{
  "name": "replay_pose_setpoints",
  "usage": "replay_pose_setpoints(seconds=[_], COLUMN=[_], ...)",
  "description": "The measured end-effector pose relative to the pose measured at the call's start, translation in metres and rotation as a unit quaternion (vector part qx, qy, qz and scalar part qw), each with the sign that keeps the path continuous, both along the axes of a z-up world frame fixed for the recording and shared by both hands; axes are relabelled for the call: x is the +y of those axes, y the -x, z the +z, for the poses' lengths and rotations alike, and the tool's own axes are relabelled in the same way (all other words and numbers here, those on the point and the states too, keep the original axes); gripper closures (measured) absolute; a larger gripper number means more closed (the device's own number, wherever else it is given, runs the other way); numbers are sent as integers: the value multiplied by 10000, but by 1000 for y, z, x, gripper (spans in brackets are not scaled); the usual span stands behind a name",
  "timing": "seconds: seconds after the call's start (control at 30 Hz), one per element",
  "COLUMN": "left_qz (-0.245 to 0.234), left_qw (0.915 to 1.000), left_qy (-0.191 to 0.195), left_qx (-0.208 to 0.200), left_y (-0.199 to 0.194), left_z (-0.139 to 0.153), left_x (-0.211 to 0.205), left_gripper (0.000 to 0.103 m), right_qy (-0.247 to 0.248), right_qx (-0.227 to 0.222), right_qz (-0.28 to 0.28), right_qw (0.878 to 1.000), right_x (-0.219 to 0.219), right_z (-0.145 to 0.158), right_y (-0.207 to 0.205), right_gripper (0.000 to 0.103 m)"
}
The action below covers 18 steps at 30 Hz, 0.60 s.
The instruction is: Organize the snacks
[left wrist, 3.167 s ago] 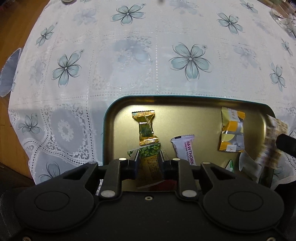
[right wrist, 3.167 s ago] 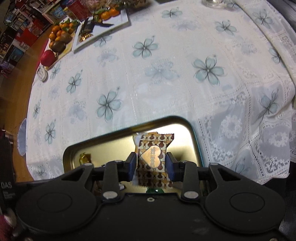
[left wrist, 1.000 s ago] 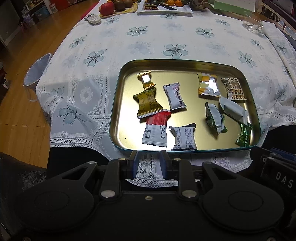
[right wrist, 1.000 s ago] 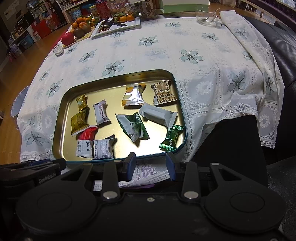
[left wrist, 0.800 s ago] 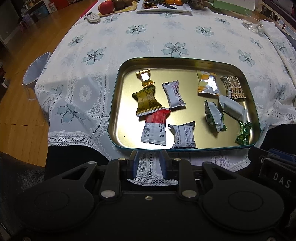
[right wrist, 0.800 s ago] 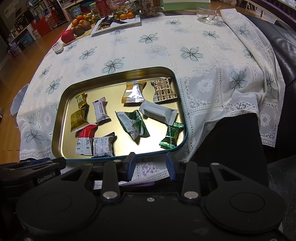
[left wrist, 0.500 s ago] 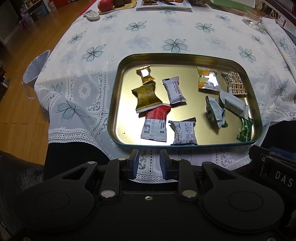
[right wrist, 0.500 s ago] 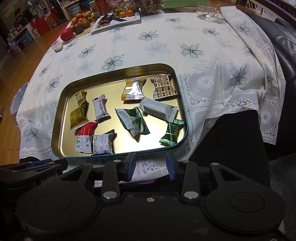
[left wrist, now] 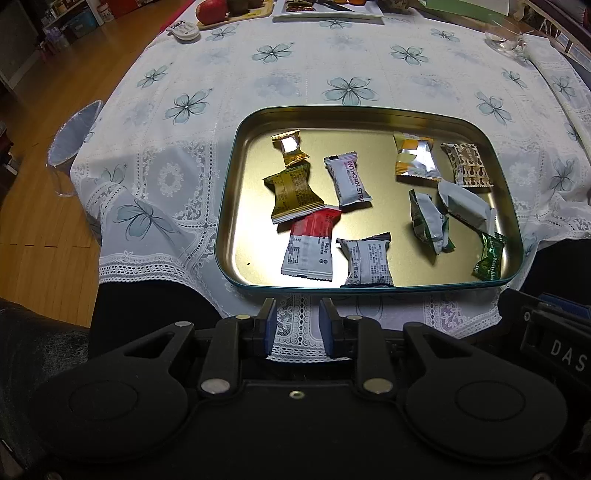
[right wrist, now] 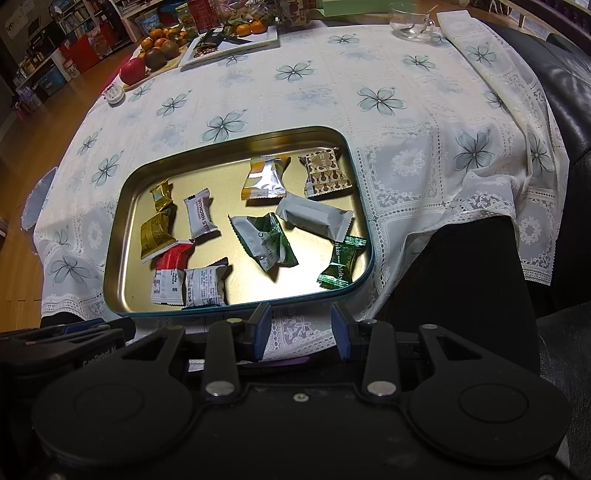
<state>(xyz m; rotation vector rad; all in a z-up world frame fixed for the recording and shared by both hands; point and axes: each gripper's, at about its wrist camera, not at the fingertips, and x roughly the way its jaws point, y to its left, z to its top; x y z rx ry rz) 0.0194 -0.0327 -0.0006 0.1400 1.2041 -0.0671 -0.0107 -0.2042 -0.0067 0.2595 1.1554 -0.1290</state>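
Note:
A gold metal tray with a teal rim lies on the flowered tablecloth near the table's front edge; it also shows in the right wrist view. Several wrapped snacks lie in it, among them a red and white packet, a white Hawthorn packet, a brown patterned packet and a dark green candy. My left gripper is open and empty, held back off the table's front edge. My right gripper is open and empty, also back from the edge.
At the table's far side stand a board with an apple and oranges, a white plate and a glass cup. A black leather sofa is on the right. Wooden floor lies to the left.
Both grippers have let go of their snacks and pulled back and up from the tray, and in the last second barely moved. The snacks now lie in the tray.

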Motion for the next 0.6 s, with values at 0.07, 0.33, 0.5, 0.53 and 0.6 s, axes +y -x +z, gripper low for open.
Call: replay_pose_setpoints(seconds=[0.07, 0.33, 0.5, 0.53, 0.6], left_qz=[1, -8, -7, -7, -11], left_qw=[10000, 10000, 9999, 9999, 9999], left_qy=[-3, 30, 59, 58, 79], left_qx=[-3, 45, 97, 101, 109], left_y=[0, 1, 1, 1, 1], left_z=[0, 0, -2, -2, -2], left_x=[0, -1, 0, 0, 1], left_gripper=[68, 68, 68, 68, 68], right_qy=[0, 20, 22, 24, 28], right_qx=[1, -5, 15, 18, 23], right_qz=[1, 0, 2, 3, 9], right_qw=[10000, 10000, 10000, 10000, 10000], right_x=[0, 2, 4, 4, 4], right_z=[0, 1, 1, 1, 1], right_y=[0, 1, 1, 1, 1], right_gripper=[65, 65, 65, 65, 65])
